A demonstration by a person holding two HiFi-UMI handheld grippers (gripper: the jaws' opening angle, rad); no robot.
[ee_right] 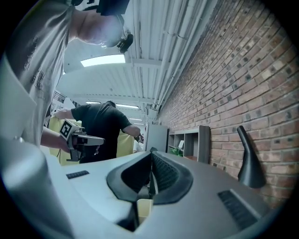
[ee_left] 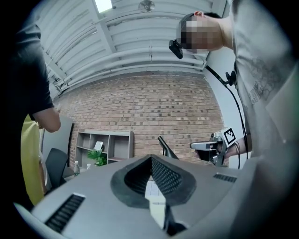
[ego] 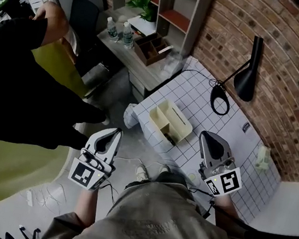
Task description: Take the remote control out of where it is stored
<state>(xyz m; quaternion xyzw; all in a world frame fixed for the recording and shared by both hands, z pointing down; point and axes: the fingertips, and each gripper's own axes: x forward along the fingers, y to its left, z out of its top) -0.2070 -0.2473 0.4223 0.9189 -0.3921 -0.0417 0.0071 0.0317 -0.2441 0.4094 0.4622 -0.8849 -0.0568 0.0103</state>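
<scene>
The left gripper [ego: 118, 133], jaws shut on nothing, hangs beside the gridded worktop [ego: 196, 103]. The right gripper [ego: 203, 135], also closed and empty, is above the worktop's near edge. Between them stands a cream organiser [ego: 163, 118]; whether the remote control is inside cannot be made out

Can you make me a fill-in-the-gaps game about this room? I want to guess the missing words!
1. The wall beside the table is built of ____.
2. The lamp standing on the table is ____ in colour.
3. Counting the left hand-held gripper and the right hand-held gripper, the person holds ____ of them.

Missing words: brick; black; two.
</scene>
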